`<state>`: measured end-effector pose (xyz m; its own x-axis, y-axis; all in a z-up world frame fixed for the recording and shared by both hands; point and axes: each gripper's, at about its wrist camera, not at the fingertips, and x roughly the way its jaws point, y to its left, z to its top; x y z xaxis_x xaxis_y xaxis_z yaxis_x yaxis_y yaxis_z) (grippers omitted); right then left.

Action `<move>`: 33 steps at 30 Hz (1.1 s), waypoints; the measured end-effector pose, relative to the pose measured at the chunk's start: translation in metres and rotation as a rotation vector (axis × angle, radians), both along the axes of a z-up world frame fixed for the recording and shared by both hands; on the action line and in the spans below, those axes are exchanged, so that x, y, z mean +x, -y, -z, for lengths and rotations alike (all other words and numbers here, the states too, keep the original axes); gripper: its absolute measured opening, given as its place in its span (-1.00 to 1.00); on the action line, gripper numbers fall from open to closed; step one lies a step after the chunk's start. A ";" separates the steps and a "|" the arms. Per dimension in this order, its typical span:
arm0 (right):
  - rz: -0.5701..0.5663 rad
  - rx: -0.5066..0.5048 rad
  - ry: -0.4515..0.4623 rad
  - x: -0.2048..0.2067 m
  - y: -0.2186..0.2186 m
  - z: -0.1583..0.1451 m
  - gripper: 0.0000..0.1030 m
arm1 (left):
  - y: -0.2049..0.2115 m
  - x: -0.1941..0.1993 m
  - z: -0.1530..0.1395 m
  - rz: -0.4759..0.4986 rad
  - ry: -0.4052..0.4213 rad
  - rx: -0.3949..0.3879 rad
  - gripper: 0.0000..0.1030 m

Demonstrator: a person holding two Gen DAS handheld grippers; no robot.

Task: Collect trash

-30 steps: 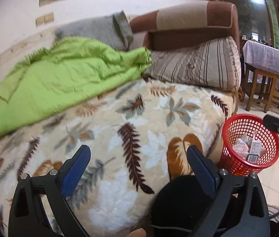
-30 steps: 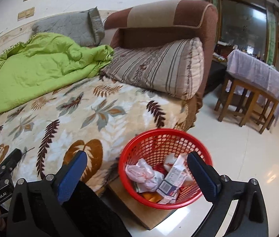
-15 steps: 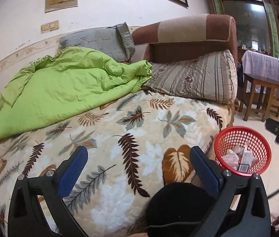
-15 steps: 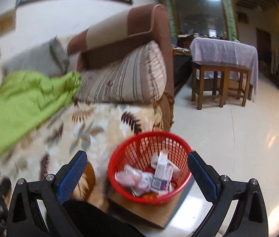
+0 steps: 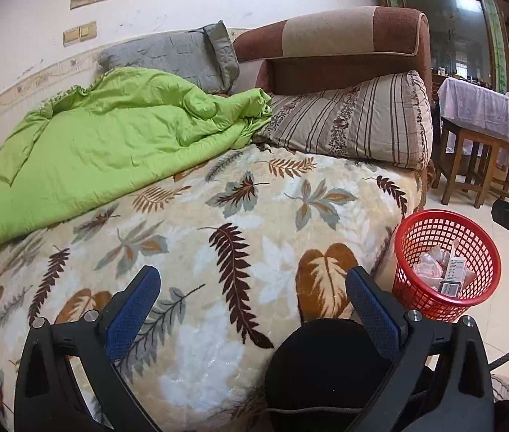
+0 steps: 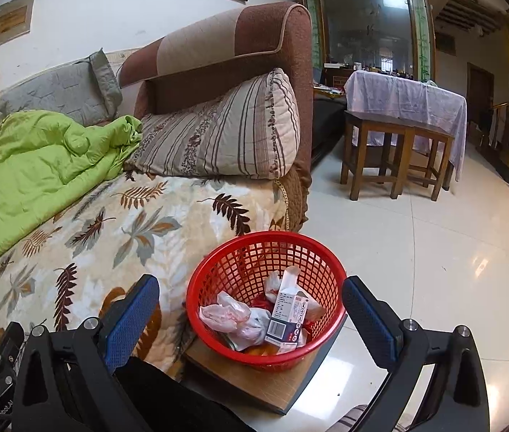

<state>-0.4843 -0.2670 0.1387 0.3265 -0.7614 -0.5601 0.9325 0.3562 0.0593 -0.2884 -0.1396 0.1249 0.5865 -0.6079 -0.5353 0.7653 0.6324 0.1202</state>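
A red mesh basket [image 6: 215, 277] stands on a low wooden board [image 6: 254, 381] beside the bed; the left wrist view shows the same basket [image 5: 477, 237] at its right. Inside lie pink-white crumpled bags [image 6: 233, 318] and a white carton [image 6: 288, 315]. My right gripper [image 6: 251, 309] hangs open just in front of the basket, its blue pads on either side of it, holding nothing. My left gripper [image 5: 254, 300] is open and empty over the leaf-patterned blanket [image 5: 218, 244].
A green quilt [image 5: 103, 144], a grey pillow [image 5: 179, 57] and a striped pillow [image 5: 355, 118] lie against the brown headboard [image 5: 344, 43]. Wooden stools [image 6: 395, 151] under a cloth-covered table [image 6: 409, 104] stand on the glossy tile floor [image 6: 452, 259]. A dark-clothed knee [image 5: 319, 367] sits low between the left fingers.
Both views have steadied. The right gripper swung back left, bringing more of the bed into view. The left gripper tilted slightly up. Both jaws stayed open.
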 end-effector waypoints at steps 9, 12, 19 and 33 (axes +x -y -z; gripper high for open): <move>-0.029 0.006 0.003 0.005 0.002 0.003 0.99 | 0.001 0.001 0.001 0.002 -0.005 0.002 0.99; -0.030 0.017 0.004 0.006 0.003 0.004 0.99 | 0.001 0.001 0.001 0.004 -0.003 0.001 0.99; -0.035 0.024 -0.001 0.007 0.004 0.008 0.99 | 0.002 0.001 0.003 0.005 -0.006 0.005 0.99; -0.034 0.034 -0.007 0.008 0.005 0.010 0.99 | 0.002 0.003 0.004 0.009 -0.008 0.006 0.99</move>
<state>-0.4766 -0.2719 0.1289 0.3479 -0.7303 -0.5879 0.9204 0.3855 0.0659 -0.2855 -0.1414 0.1208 0.5769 -0.6100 -0.5432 0.7718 0.6248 0.1181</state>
